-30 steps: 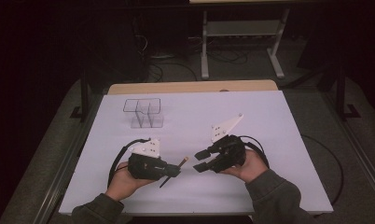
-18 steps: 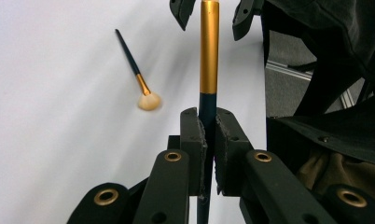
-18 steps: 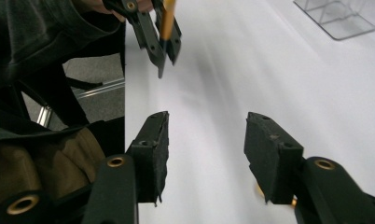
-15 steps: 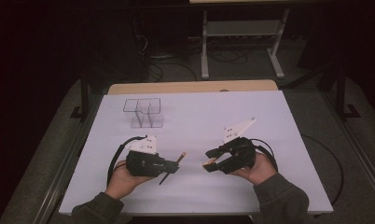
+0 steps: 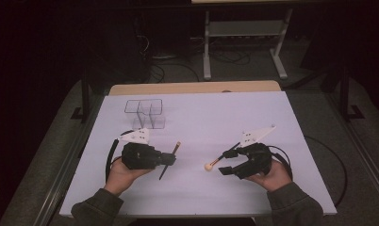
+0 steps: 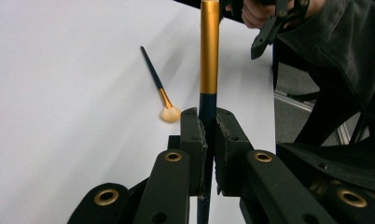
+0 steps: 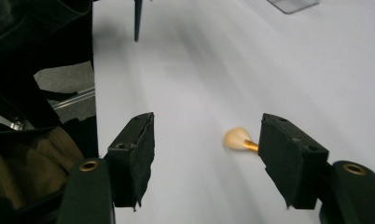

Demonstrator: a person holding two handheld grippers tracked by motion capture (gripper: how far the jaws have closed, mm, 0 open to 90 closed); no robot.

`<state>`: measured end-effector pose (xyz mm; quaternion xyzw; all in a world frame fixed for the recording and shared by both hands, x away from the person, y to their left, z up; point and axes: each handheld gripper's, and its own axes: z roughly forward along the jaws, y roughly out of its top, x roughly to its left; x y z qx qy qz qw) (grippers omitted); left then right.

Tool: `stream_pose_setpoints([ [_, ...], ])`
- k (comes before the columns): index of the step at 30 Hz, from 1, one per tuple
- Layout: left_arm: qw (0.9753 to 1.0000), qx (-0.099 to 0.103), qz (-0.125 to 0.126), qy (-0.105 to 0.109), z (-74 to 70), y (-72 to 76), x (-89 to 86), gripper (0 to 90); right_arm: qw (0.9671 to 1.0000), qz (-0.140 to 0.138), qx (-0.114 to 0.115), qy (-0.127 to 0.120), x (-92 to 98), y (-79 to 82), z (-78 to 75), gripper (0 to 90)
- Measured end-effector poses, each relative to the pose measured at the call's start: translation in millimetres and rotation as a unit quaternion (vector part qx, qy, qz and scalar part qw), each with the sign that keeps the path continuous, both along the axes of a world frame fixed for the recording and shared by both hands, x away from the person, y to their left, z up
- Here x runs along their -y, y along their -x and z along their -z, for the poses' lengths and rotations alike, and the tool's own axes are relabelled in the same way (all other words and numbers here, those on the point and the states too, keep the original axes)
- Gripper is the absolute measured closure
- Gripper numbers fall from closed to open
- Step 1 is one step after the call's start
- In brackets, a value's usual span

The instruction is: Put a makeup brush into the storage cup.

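My left gripper is shut on the dark handle of a makeup brush with a long gold ferrule. The brush stands up between the jaws, its gold end pointing away. A second, thinner brush lies flat on the white table, its pale bristle head toward the left gripper. My right gripper is open low over the table. The bristle head lies just inside its right jaw, which hides the handle.
A clear plastic organizer with several compartments stands at the back left of the table. Cables loop behind both hands. The table's front edge runs close under the forearms, and a dark floor with a metal stand lies beyond the far edge.
The right hand has drawn to the right, away from the left gripper. The thin pale-tipped brush now lies on the table in front of its open jaws. The left gripper barely moved.
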<state>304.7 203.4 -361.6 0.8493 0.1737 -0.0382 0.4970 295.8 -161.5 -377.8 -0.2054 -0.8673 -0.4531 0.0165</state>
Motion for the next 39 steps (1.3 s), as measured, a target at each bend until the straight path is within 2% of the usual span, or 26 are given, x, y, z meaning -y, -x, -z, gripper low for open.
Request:
stream_pose_setpoints([
  [14,0.9989,0.001,-0.036,0.028,-11.0,-21.1,-28.1,83.3,0.9984,0.055,-0.009,-0.001,32.3,5.1,17.9,28.7],
  [22,0.9967,0.0,-0.063,0.051,-19.3,-36.3,-44.2,83.2,0.9981,0.06,-0.008,-0.003,39.3,5.9,22.8,26.9],
  [30,0.9933,-0.003,-0.092,0.07,-23.8,-54.9,-58.6,83.3,0.9982,0.061,-0.002,-0.001,40.1,5.0,23.8,25.9],
  [34,0.9926,-0.005,-0.1,0.069,-26.3,-62.3,-63.1,83.2,0.9981,0.062,-0.003,0.002,40.3,5.8,24.1,25.5],
  [39,0.9922,0.002,-0.108,0.063,-30.1,-69.0,-65.5,83.2,0.9979,0.064,-0.001,0.005,40.8,5.1,25.9,24.8],
])
